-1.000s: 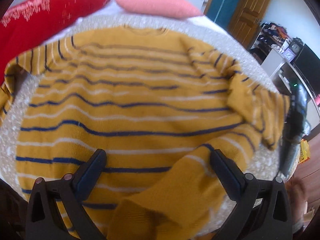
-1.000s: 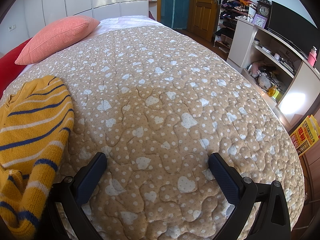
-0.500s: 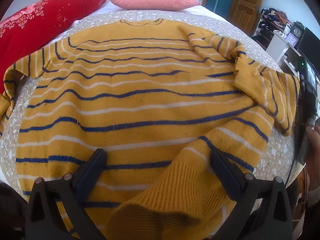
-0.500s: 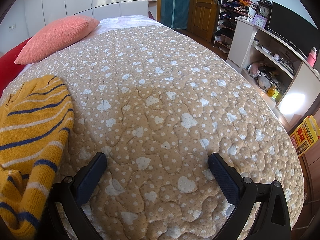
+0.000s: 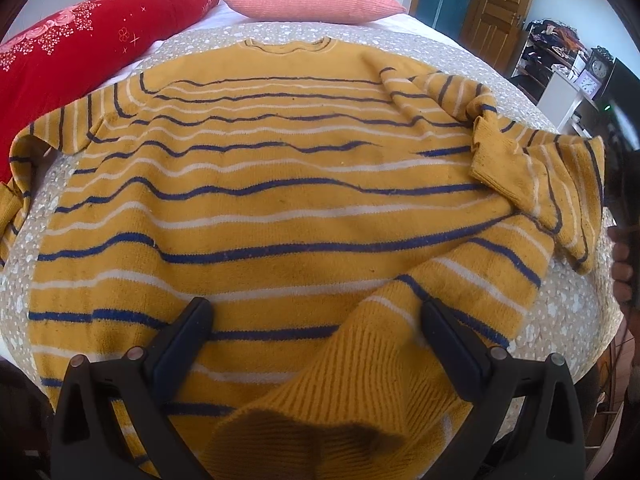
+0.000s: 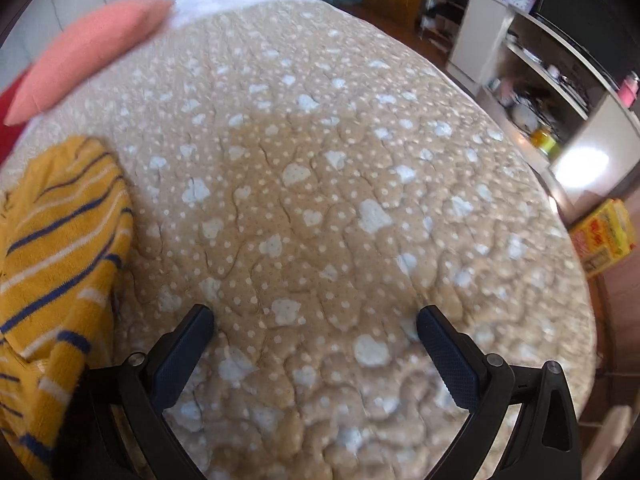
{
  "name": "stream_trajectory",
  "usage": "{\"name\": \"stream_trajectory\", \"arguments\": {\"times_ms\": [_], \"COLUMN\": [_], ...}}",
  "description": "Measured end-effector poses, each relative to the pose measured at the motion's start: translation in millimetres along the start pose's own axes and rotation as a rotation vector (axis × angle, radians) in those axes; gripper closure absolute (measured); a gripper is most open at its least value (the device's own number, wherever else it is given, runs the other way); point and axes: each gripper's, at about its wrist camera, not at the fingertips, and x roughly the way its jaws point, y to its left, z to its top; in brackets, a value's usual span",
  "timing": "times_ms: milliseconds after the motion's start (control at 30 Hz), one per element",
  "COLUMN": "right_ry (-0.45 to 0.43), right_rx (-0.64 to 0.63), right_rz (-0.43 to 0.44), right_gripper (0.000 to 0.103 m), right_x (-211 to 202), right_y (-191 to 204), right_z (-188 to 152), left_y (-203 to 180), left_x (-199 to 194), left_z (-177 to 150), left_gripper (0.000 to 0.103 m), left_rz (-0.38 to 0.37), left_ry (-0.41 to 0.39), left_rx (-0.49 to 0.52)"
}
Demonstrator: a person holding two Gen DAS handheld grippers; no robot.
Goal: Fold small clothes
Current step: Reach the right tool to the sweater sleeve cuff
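My left gripper (image 5: 316, 320) hovers, fingers apart, over the mustard-yellow knitted sweater with navy and white stripes (image 5: 260, 200), spread along the beige quilted bedspread's (image 6: 340, 200) left edge. My right gripper (image 6: 314, 328), fingers apart, hangs over bare bedspread.

The left gripper (image 5: 316, 316) has its two dark fingers spread wide apart, tips angled forward and down, with nothing clamped between them. The right gripper (image 6: 314, 322) is likewise wide apart and holds nothing; its view is blurred. At the right edge of the left wrist view, a hand (image 5: 622, 268) shows in part, its fingers curled around a dark handle.
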Motion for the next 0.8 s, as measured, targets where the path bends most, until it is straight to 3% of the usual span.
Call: {"name": "stream_trajectory", "arguments": {"times_ms": [167,200,267,333,400,533,700,800], "right_ry": [-0.366,-0.433,-0.497,-0.451,-0.333,-0.149,-0.164,-0.229], "right_rx": [-0.007,-0.031,-0.114,-0.195,-0.272,-0.299,-0.244,-0.253], "right_rz": [-0.086,-0.058,0.09,0.227,0.306,0.337,0.341,0.32], "right_gripper": [0.003,0.001,0.0,0.0,0.0,0.0,0.0,0.0], "right_x": [-90,-107,-122,-115,-92,-39,-29,-28], "right_y": [19,26,44,62,85,112,105,111], "right_z": [-30,-39,-58,-66,-71,-75,-70,-72], "left_y": [-2,-2,-2,-3,-2,-1,-1,-1], "left_x": [-1,-1,-1,-1,-1,-1,-2,-2], "left_z": [-2,-2,-2,-2,-2,-2,-2,-3], "left_gripper": [0.0,0.0,0.0,0.0,0.0,0.0,0.0,0.0], "left_rz": [0.012,0.015,0.021,0.023,0.021,0.017,0.019,0.02], "left_ry": [-0.017,-0.02,-0.026,-0.028,-0.028,-0.03,-0.033,-0.035], "left_rx": [0.004,0.004,0.003,0.003,0.003,0.007,0.008,0.005]}}
